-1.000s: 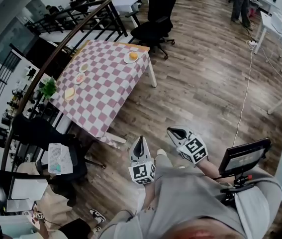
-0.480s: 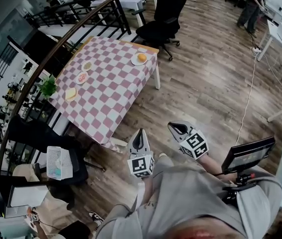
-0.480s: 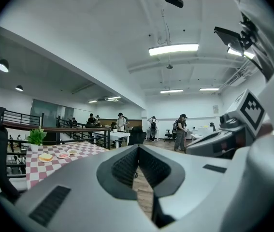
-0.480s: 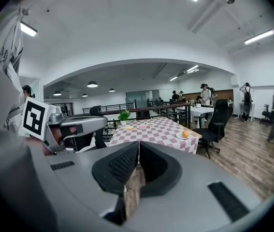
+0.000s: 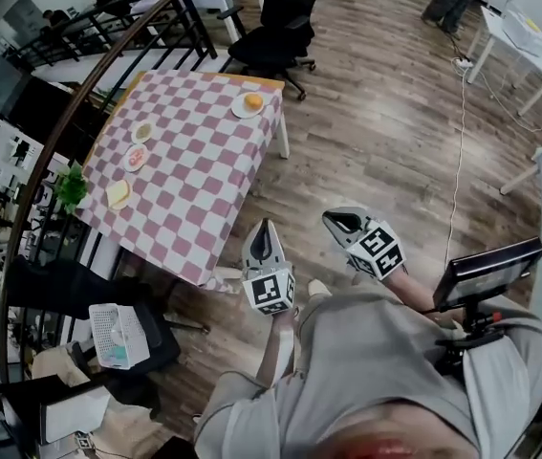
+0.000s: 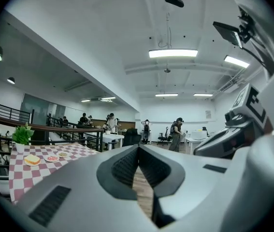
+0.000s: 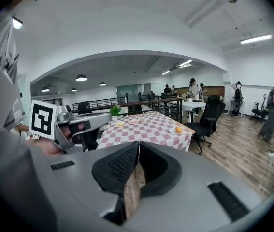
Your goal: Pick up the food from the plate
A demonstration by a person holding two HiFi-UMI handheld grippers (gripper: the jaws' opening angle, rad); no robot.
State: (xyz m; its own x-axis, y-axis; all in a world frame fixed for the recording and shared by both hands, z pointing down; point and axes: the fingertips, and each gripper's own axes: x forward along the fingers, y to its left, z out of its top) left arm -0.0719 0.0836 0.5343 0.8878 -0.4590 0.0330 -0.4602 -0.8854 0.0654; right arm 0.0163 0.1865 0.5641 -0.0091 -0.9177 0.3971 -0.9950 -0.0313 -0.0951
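Note:
A table with a pink-and-white checked cloth (image 5: 189,161) stands ahead of me on the wooden floor. An orange food item (image 5: 253,100) lies on a white plate (image 5: 242,109) near its far right corner. Three more plates of food (image 5: 136,157) line its left edge, among them a yellow slice (image 5: 118,193). My left gripper (image 5: 267,225) and right gripper (image 5: 331,220) are held side by side short of the table, both shut and empty. The right gripper view shows the orange food (image 7: 178,129) far beyond my jaws. In the left gripper view the plates (image 6: 32,160) are far off at the left.
A black office chair (image 5: 275,17) stands behind the table, and a dark railing (image 5: 89,103) runs along its left side. Another chair with a white basket (image 5: 118,338) is at the lower left. White desks (image 5: 514,41) and a floor cable (image 5: 460,151) are at the right.
Both grippers have moved forward, closer to the table's near corner, as the person walks. Their jaws have stayed shut.

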